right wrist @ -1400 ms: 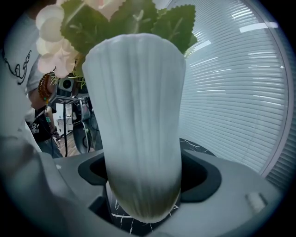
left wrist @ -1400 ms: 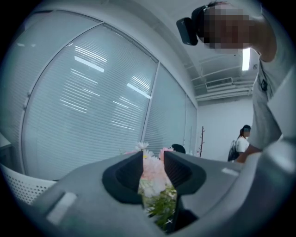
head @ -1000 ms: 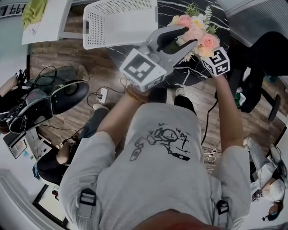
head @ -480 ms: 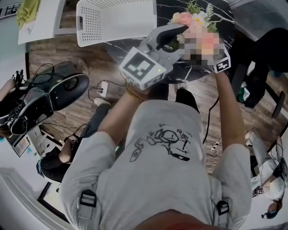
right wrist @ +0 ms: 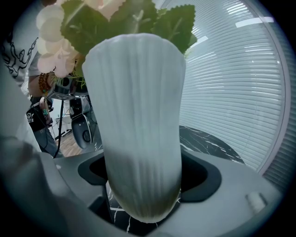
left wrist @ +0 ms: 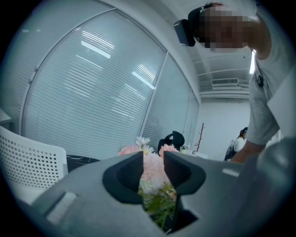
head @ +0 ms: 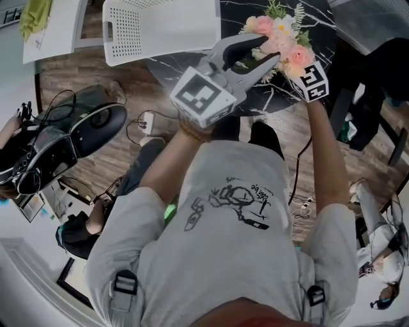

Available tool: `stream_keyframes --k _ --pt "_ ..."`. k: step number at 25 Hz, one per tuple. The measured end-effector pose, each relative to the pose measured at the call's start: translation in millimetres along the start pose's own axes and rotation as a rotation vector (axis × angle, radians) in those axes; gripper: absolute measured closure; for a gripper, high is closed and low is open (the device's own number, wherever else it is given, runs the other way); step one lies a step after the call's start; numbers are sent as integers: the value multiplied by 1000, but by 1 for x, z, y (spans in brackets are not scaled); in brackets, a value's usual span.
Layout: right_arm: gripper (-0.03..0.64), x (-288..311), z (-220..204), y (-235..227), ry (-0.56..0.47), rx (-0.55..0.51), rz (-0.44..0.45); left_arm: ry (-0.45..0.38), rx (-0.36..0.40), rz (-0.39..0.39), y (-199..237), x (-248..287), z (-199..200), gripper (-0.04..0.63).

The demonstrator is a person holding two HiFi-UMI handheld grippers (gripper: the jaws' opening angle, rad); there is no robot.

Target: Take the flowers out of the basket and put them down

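A bunch of pink and white flowers (head: 284, 37) stands in a white ribbed vase (right wrist: 138, 115) held above the black marble table (head: 238, 13). My right gripper (right wrist: 143, 172) is shut on the vase's lower body, one pad on each side. In the head view only its marker cube (head: 311, 80) shows, under the blooms. My left gripper (head: 271, 49) reaches in from the left. Its jaws are shut on the flowers (left wrist: 152, 172), and stems fill the narrow gap. The white perforated basket (head: 128, 32) stands to the left on the table.
The basket's wall (left wrist: 27, 162) lies left of the left gripper. Window blinds run behind the table (right wrist: 210, 144). On the wooden floor are cables and a power strip (head: 147, 120). A dark chair (head: 77, 137) stands at the left, and people sit at the edges.
Both grippers have sunk a little toward the table with the vase and flowers. Neither grip looks different.
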State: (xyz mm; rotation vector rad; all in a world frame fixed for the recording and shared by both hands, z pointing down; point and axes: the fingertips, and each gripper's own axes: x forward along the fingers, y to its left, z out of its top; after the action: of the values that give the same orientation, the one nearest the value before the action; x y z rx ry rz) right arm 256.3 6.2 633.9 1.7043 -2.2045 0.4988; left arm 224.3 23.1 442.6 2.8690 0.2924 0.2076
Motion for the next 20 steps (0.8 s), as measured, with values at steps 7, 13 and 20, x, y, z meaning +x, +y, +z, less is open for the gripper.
stream_keyframes --k 7,13,20 --pt "179 4 -6 0 -2 -4 5 9 -15 8 3 2 -7 457" --pt "179 6 -12 -1 3 3 1 21 -19 11 4 2 -10 457" --pt "178 7 -17 -2 0 10 -4 28 -16 11 6 3 -16 457"
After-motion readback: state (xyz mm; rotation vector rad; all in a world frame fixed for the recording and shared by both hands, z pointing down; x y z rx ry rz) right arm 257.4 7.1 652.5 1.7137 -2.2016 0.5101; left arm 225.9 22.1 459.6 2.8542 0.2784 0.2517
